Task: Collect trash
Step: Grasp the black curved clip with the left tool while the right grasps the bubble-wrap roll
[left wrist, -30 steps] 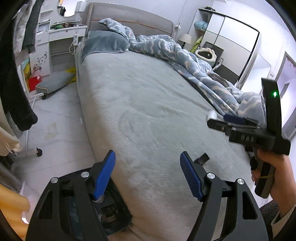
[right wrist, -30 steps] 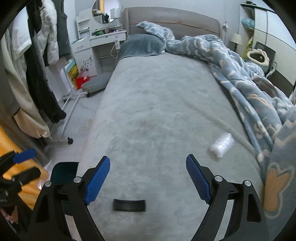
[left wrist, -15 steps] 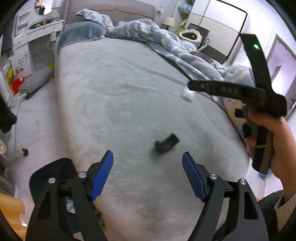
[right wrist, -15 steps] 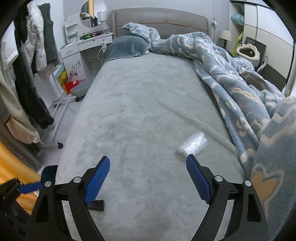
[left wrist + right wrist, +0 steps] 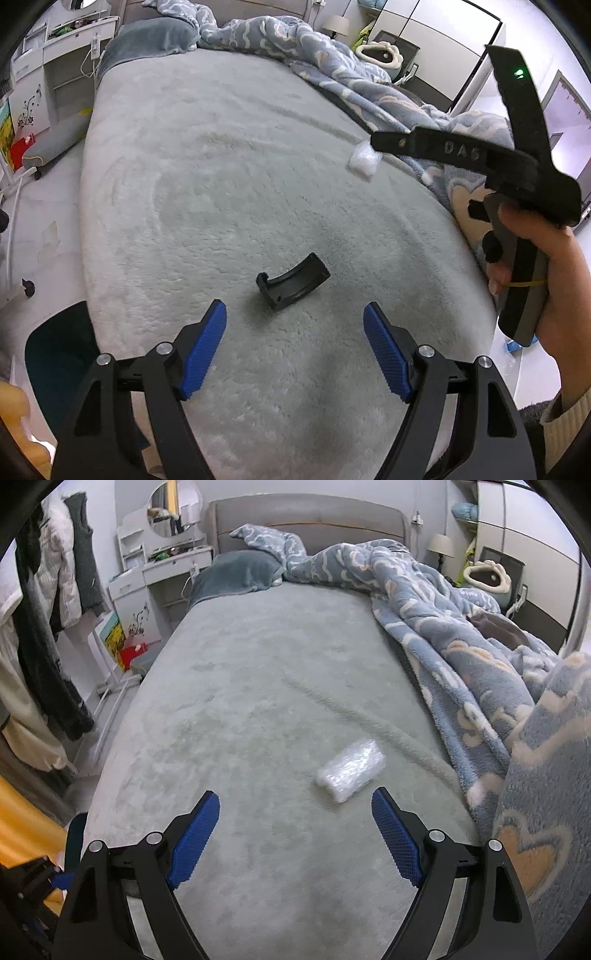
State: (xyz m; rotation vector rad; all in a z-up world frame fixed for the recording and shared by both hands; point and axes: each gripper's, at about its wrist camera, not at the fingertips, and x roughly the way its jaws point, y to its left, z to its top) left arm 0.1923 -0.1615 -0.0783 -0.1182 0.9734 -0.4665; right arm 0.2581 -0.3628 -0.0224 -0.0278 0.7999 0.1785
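Left gripper [image 5: 294,325]: jaws are held apart after widening a little just now; nothing is clamped, and the blue pads [image 5: 204,347] are seen clear of the bed.
Black curved plastic piece [image 5: 293,281]: lies on the grey bed cover [image 5: 221,166], just ahead of the left gripper and not between its pads.
Right gripper [image 5: 295,823]: jaws are spread wide and nothing is gripped.
Bubble-wrap roll [image 5: 351,770]: rests on the bed cover, just ahead of the right gripper, nearer its right-hand pad and untouched.
Blue patterned blanket [image 5: 461,635]: is bunched along the bed's right side, near the roll.
Right hand [image 5: 546,288]: is seen in the left wrist view, wrapped around the gripper's handle.
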